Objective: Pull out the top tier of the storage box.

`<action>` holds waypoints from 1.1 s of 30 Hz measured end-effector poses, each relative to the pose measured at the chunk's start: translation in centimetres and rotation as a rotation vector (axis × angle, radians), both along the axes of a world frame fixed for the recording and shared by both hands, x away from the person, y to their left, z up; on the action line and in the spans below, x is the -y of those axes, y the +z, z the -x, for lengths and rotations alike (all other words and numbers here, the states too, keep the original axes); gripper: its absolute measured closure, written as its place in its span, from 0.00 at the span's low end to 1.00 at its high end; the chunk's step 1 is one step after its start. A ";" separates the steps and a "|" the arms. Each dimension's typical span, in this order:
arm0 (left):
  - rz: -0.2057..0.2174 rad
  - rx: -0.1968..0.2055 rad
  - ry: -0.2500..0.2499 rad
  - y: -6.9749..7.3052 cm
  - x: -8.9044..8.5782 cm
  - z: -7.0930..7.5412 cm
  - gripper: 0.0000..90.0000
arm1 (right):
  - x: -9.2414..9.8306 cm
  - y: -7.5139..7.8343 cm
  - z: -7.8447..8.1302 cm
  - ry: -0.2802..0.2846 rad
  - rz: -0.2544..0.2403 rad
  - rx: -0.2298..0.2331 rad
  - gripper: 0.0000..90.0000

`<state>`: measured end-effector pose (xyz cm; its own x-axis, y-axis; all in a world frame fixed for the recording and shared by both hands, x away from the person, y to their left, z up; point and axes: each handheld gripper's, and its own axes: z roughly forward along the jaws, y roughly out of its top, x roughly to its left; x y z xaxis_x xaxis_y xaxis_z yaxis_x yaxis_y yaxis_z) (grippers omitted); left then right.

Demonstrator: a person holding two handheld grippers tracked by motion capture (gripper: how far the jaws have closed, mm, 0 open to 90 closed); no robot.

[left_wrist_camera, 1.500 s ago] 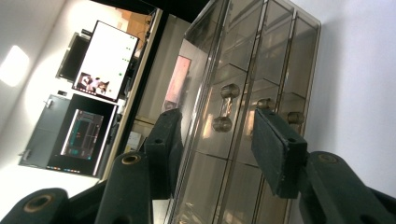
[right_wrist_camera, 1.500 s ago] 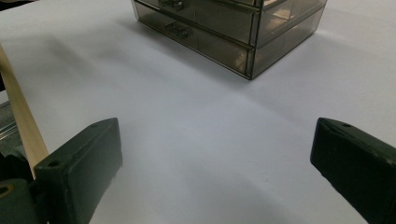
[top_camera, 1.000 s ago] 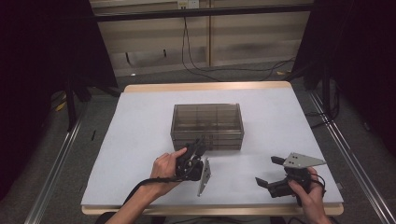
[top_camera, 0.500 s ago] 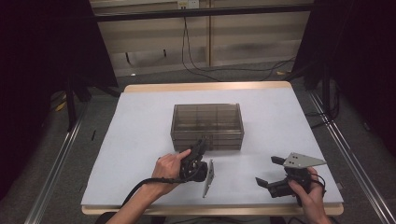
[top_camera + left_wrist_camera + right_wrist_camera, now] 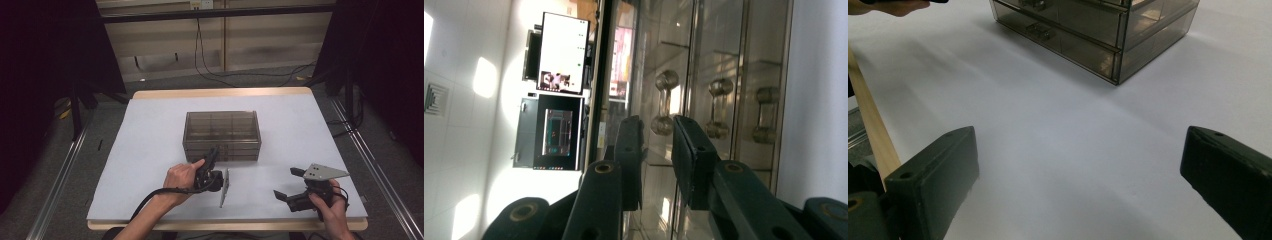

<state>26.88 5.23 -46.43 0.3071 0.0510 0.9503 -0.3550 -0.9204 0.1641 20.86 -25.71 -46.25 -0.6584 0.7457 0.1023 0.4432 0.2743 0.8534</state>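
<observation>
Here, left gripper [image 5: 214, 152] turned on its side at the front face of the smoked clear drawer box [image 5: 222, 134], tips right up at the lower left drawers. Jaws have just been closing and now stand nearly together, a narrow slot left between the pads [image 5: 629, 160]. In the left gripper view, a knob-like drawer handle [image 5: 666, 102] sits just past the tips, in line with that slot; cannot tell whether the pads press on it or are short of it. Two more handles [image 5: 719, 107] further along the same face. Left hand [image 5: 182, 177] wrapped round the gripper body, grey plate [image 5: 225, 187] standing edge-on beside it. Right gripper [image 5: 288, 183] held low over the near right corner of the white table sheet [image 5: 150, 150], jaws wide apart, nothing between them but bare sheet. Well apart from the box; in the right gripper view, box corner [image 5: 1118, 55] seen ahead across open sheet. Box itself at mid-table, drawers facing the person, all appearing pushed in.
</observation>
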 end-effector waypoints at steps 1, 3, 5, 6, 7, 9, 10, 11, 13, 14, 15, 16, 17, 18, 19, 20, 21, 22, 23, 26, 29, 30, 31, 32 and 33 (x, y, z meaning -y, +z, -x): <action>0.000 0.000 0.000 0.0 0.0 0.0 0.85 | 0.0 0.0 0.0 0.000 0.000 0.000 0.03; -0.007 -0.004 0.010 -0.1 0.1 0.0 0.87 | 0.0 0.0 0.0 0.001 0.000 0.000 0.02; -0.010 -0.015 0.023 -0.1 0.2 -0.2 0.87 | 0.0 0.0 0.0 0.001 0.000 -0.002 0.03; -0.014 -0.010 0.022 -0.1 0.1 -0.2 0.86 | 0.0 0.0 -0.1 0.002 0.000 -0.001 0.03; -0.014 -0.010 0.022 -0.1 0.1 -0.2 0.86 | 0.0 0.0 -0.1 0.002 0.000 -0.001 0.03; -0.012 -0.007 0.022 -0.1 0.1 -0.3 0.87 | -0.1 0.0 -0.1 0.003 0.000 -0.002 0.03; -0.016 -0.008 0.025 -0.1 0.2 -0.3 0.87 | -0.1 0.0 -0.1 0.003 0.001 -0.002 0.03; -0.021 -0.004 0.026 -0.3 0.3 -0.2 0.89 | -0.1 0.0 0.0 0.004 0.001 -0.002 0.03; -0.037 0.007 0.023 -0.2 0.4 -0.3 0.89 | -0.1 0.0 0.0 0.003 0.001 -0.002 0.03; -0.037 0.007 0.024 -0.2 0.5 -0.3 0.89 | -0.1 0.0 0.0 0.003 0.001 -0.001 0.03; -0.039 0.006 0.027 -0.1 0.6 -0.3 0.90 | -0.1 0.0 0.0 0.002 0.000 -0.001 0.03; -0.037 0.007 0.030 -0.2 0.7 -0.3 0.90 | -0.1 0.0 0.0 0.001 0.000 -0.001 0.03; -0.048 0.030 0.030 -0.3 0.8 -0.3 0.90 | 0.0 0.0 0.0 0.002 0.000 -0.002 0.03; -0.048 0.030 0.030 -0.3 0.8 -0.3 0.90 | 0.0 0.0 0.0 0.002 0.000 -0.002 0.03; -0.053 0.027 0.042 -0.4 0.9 -0.2 0.90 | 0.0 0.0 0.0 0.003 -0.001 -0.002 0.02; -0.056 0.029 0.046 -0.4 0.9 -0.2 0.90 | 0.0 0.0 0.0 0.003 -0.001 -0.002 0.02; -0.057 0.031 0.048 -0.4 1.0 -0.2 0.90 | 0.0 0.0 -0.1 0.002 0.000 -0.001 0.03; -0.055 0.033 0.049 -0.4 1.0 -0.2 0.90 | 0.0 0.0 0.0 0.002 0.000 -0.002 0.03; -0.057 0.035 0.051 -0.4 1.0 -0.2 0.90 | 0.0 0.0 0.0 0.003 0.000 -0.001 0.03; -0.055 0.038 0.048 -0.4 1.0 -0.3 0.90 | 0.0 0.0 0.0 0.004 0.001 0.000 0.02; -0.054 0.028 0.060 -0.4 1.0 -0.3 0.89 | 0.0 0.0 0.0 0.002 0.000 -0.002 0.03; -0.047 0.029 0.065 -0.5 1.0 -0.3 0.89 | 0.0 0.0 0.0 0.003 0.000 -0.002 0.03; -0.040 0.041 0.060 -0.6 1.1 -0.5 0.88 | -0.1 0.0 0.0 0.003 0.002 -0.003 0.03; -0.049 0.031 0.072 -0.5 1.2 -0.4 0.88 | -0.1 -0.1 -0.1 0.004 0.003 -0.002 0.03; -0.049 0.031 0.072 -0.5 1.2 -0.4 0.88 | -0.1 -0.1 -0.1 0.004 0.003 -0.002 0.03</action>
